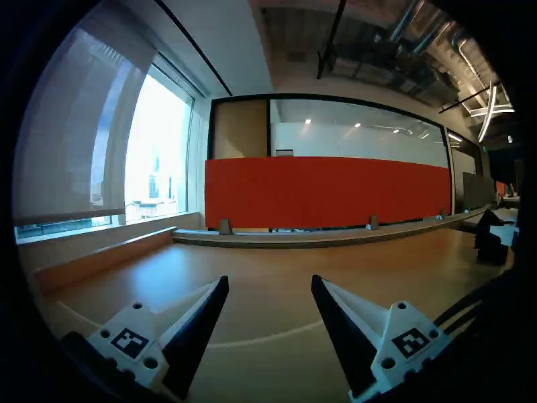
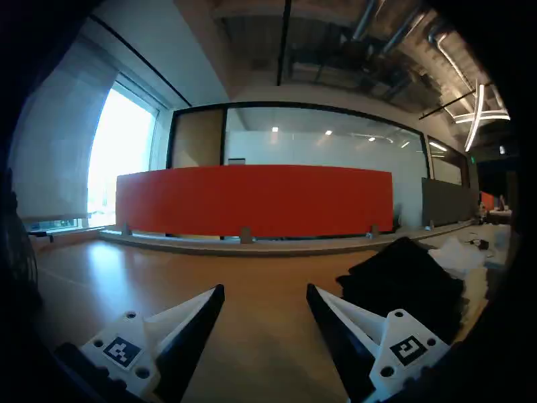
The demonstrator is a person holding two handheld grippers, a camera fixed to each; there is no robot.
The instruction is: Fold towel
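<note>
Right of your right gripper (image 2: 265, 287), the black folded towel (image 2: 403, 275) sits on the wooden table (image 2: 268, 349). Both your grippers are spread wide and hold nothing. Your left gripper (image 1: 269, 278) faces a red partition (image 1: 322, 191).

Left gripper (image 1: 269, 278) & right gripper (image 2: 265, 287) look alike: white fingers (image 1: 376, 322) w/ black wedge-shaped inner faces. Each finger has a b/w square marker (image 1: 129, 341), screw holes (image 1: 137, 305) round it. Black cables (image 1: 470, 305) sit just beside one marker of the left gripper.
</note>
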